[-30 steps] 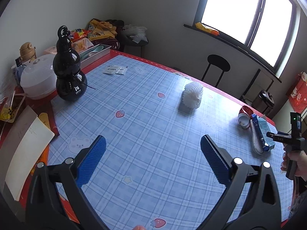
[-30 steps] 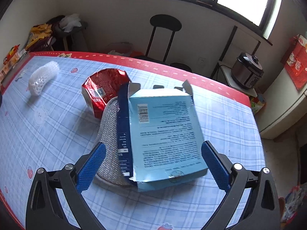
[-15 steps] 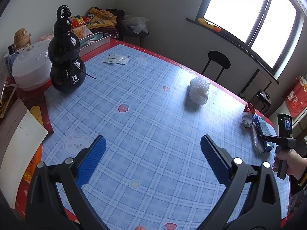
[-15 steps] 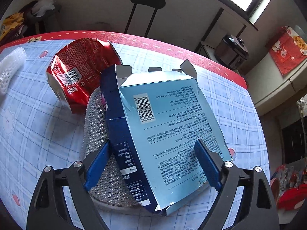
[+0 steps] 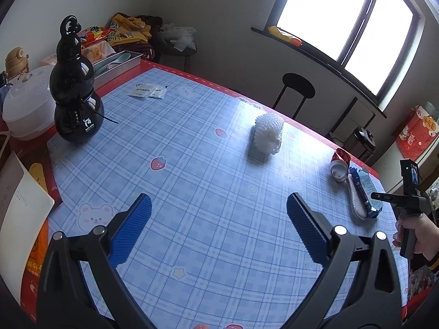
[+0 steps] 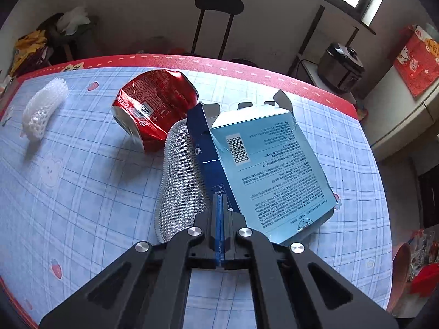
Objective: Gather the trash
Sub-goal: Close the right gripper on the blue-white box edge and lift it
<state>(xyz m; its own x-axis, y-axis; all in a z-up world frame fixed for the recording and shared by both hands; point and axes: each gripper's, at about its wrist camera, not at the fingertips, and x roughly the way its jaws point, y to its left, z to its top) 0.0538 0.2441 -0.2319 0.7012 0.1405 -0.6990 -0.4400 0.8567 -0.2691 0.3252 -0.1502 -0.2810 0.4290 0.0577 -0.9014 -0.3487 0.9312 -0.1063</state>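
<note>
A crushed red can [image 6: 155, 104], a flattened light blue carton [image 6: 269, 170] and a silvery mesh pouch [image 6: 181, 178] lie together on the blue checked tablecloth [image 6: 82, 192]. My right gripper [image 6: 221, 200] is shut, pads together, its tips over the carton's dark blue side; nothing shows between the pads. A white foam net [image 6: 44, 109] lies further left. In the left wrist view my left gripper [image 5: 219, 205] hangs open above bare cloth, with the foam net [image 5: 268, 134] beyond it. The can [image 5: 339, 161] and carton [image 5: 366, 189] are far right.
A tall black gourd bottle [image 5: 75, 93] stands at the left beside a white lidded container [image 5: 27, 109]. Two white sachets [image 5: 148, 91] lie at the far left corner. Papers [image 5: 19, 200] overhang the left edge. A hand [image 5: 417, 238] holds the right gripper's handle. A stool [image 5: 298, 87] stands behind the table.
The right gripper's jaws went from wide open around the carton to fully shut, and it drew back a little. The left gripper drifted slightly and stayed open.
</note>
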